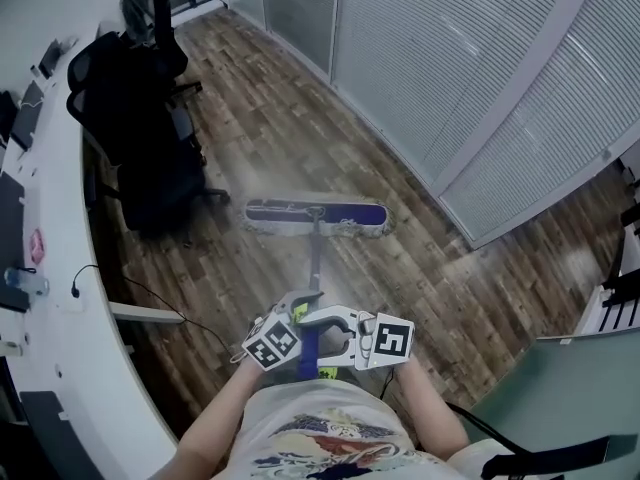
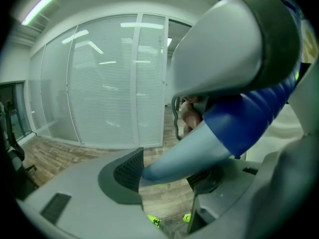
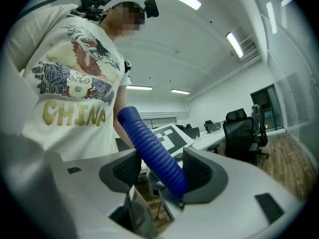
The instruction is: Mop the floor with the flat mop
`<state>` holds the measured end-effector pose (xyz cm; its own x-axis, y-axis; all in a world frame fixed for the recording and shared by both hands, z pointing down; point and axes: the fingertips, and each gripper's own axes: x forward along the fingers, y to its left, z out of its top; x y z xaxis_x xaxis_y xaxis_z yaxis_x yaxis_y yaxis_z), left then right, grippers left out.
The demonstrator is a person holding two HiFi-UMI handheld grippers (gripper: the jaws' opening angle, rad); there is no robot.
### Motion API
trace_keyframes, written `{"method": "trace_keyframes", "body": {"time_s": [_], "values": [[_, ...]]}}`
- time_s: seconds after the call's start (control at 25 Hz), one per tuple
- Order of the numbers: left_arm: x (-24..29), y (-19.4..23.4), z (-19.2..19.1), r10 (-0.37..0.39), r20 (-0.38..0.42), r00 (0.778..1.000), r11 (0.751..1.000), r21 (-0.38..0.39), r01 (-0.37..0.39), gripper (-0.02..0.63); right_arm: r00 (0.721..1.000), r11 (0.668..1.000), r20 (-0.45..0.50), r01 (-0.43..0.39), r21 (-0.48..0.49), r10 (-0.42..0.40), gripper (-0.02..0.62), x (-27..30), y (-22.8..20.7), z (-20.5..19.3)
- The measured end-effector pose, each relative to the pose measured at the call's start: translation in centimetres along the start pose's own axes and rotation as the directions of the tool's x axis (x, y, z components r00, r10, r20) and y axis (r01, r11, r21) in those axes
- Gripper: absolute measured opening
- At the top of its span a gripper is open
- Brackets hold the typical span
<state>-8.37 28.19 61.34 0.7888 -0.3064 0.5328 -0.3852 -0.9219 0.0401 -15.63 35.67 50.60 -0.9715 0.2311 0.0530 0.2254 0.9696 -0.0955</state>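
Note:
The flat mop's blue-and-grey head (image 1: 315, 216) lies on the wood floor ahead of me. Its pale handle (image 1: 314, 263) runs back to my two grippers at waist height. My left gripper (image 1: 300, 308) is shut on the handle just above the blue grip. In the left gripper view (image 2: 167, 176) the pale handle (image 2: 189, 143) crosses between both pads. My right gripper (image 1: 322, 340) comes in from the right, shut on the blue grip. The right gripper view (image 3: 162, 172) has the ribbed blue grip (image 3: 149, 148) pressed between its pads.
A black office chair (image 1: 140, 118) stands left of the mop head, by a curved white desk (image 1: 60, 298) with a cable (image 1: 170, 308) trailing on the floor. Glass walls with blinds (image 1: 450, 78) run along the right. A grey-green panel (image 1: 560, 388) sits near right.

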Motion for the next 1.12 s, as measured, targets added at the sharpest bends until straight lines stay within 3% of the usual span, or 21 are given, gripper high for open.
{"method": "trace_keyframes", "body": {"time_s": [0.2, 0.6, 0.88, 1.12], "values": [[0.2, -2.1, -0.7, 0.008, 0.006, 1.0, 1.0, -0.004, -0.008, 0.21, 1.0, 1.0, 0.009, 0.006, 0.0, -0.006, 0.239, -0.1, 2.1, -0.8], [0.5, -0.1, -1.3, -0.042, -0.008, 0.999, 0.999, 0.029, 0.043, 0.224, 0.998, 0.998, -0.023, -0.063, 0.025, 0.064, 0.249, 0.3, 0.0, -1.4], [1.2, 9.6, 1.7, -0.027, 0.077, 0.997, 0.999, -0.028, 0.029, 0.222, 0.998, 0.998, 0.014, -0.063, 0.023, 0.062, 0.249, 0.0, -9.8, 1.3], [1.2, 19.0, 1.8, -0.037, 0.042, 0.998, 0.999, -0.001, 0.037, 0.222, 0.996, 0.997, -0.035, -0.076, 0.027, 0.077, 0.249, 1.6, -19.2, 1.9]]}}
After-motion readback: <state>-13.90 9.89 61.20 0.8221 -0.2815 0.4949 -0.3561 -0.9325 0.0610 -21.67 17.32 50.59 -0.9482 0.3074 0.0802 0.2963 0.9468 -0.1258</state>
